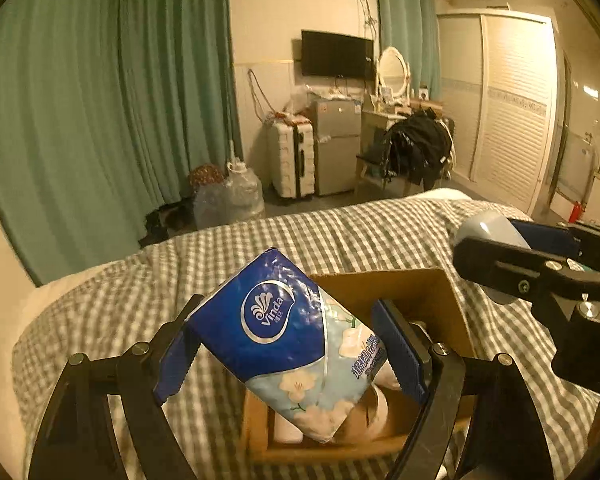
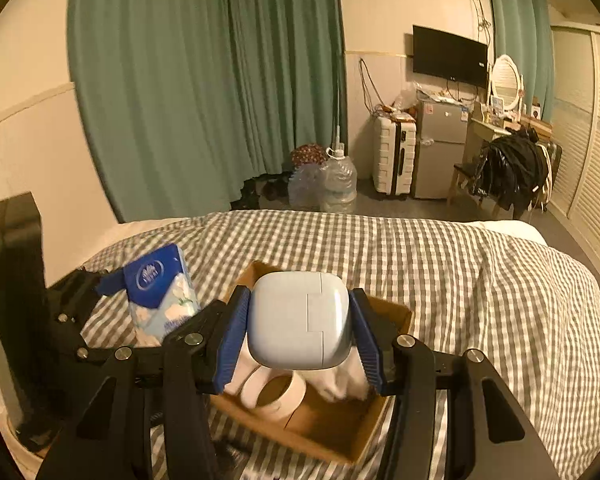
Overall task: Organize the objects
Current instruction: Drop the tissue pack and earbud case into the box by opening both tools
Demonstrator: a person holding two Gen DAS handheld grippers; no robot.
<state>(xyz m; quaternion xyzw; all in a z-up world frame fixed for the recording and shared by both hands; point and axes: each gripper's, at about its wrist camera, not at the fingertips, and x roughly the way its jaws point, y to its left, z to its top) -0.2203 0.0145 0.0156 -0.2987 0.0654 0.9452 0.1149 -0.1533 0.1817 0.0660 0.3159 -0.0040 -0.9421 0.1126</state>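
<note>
At frame centre, the left gripper (image 1: 292, 356) pinches a tilted tissue pack (image 1: 288, 344) and the right gripper (image 2: 298, 330) clamps a pale case (image 2: 298, 320) — both above the cardboard box (image 2: 396, 320). Either could slip and miss it — a judgement.

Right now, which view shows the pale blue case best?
The right wrist view: the pale blue case sits centred and whole between the right gripper's jaws, seam visible, above the cardboard box. The left wrist view catches only a rounded part of it at the right edge, mostly hidden behind that gripper.
</note>
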